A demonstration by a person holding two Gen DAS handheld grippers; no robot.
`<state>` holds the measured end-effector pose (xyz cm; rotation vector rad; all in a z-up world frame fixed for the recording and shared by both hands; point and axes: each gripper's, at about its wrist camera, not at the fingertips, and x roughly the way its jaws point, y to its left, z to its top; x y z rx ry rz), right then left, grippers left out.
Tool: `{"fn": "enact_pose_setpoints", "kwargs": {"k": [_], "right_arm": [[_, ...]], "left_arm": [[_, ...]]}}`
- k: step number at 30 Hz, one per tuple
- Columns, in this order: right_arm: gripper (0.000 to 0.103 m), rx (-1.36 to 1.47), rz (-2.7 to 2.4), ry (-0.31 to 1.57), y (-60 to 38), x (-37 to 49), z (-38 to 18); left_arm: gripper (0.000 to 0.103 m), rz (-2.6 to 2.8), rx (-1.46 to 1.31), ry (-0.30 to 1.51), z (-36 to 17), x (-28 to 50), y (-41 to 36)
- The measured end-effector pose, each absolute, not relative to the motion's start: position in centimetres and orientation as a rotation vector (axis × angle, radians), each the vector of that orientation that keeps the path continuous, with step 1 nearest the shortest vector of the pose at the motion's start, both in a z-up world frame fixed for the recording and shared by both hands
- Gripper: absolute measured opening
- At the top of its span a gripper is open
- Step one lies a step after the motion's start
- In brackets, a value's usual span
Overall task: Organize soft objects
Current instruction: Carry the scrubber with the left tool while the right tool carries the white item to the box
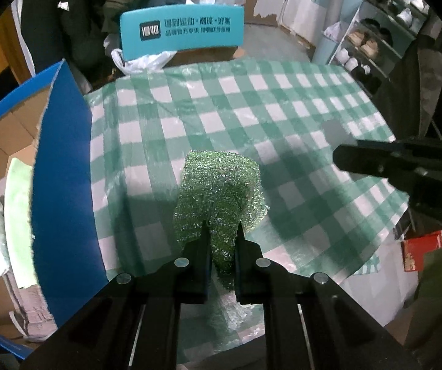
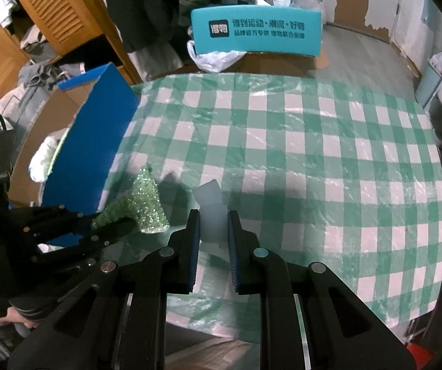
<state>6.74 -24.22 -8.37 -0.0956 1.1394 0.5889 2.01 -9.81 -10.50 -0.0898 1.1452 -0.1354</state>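
My left gripper (image 1: 222, 228) is shut on a glittery green scouring cloth (image 1: 219, 197), which hangs lifted over the green-and-white checked tablecloth (image 1: 252, 108). The right wrist view shows that same green cloth (image 2: 143, 200) in the left gripper (image 2: 128, 223) at the left. My right gripper (image 2: 213, 215) is shut on a small pale translucent soft block (image 2: 210, 212), raised a little above the tablecloth (image 2: 313, 154). In the left wrist view the right gripper (image 1: 341, 157) reaches in from the right edge; what it holds is hidden there.
A blue cardboard box (image 1: 63, 185) stands against the table's left side, with white and pale green soft things (image 1: 17, 215) inside. A teal chair back (image 1: 181, 29) and a white plastic bag (image 1: 140, 60) sit beyond the far edge. A shoe rack (image 1: 375, 40) stands at the right.
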Motion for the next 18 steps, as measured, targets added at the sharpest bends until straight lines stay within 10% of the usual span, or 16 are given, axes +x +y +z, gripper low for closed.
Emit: {"fn": "enact_pose_setpoints", "kwargs": {"k": [18], "right_arm": [[0.015, -0.099, 0.644, 1.082, -21.2, 6.1, -4.8]], "left_arm": [[0.011, -0.134, -0.183, 1.048, -5.6, 1.6, -7.0]]}}
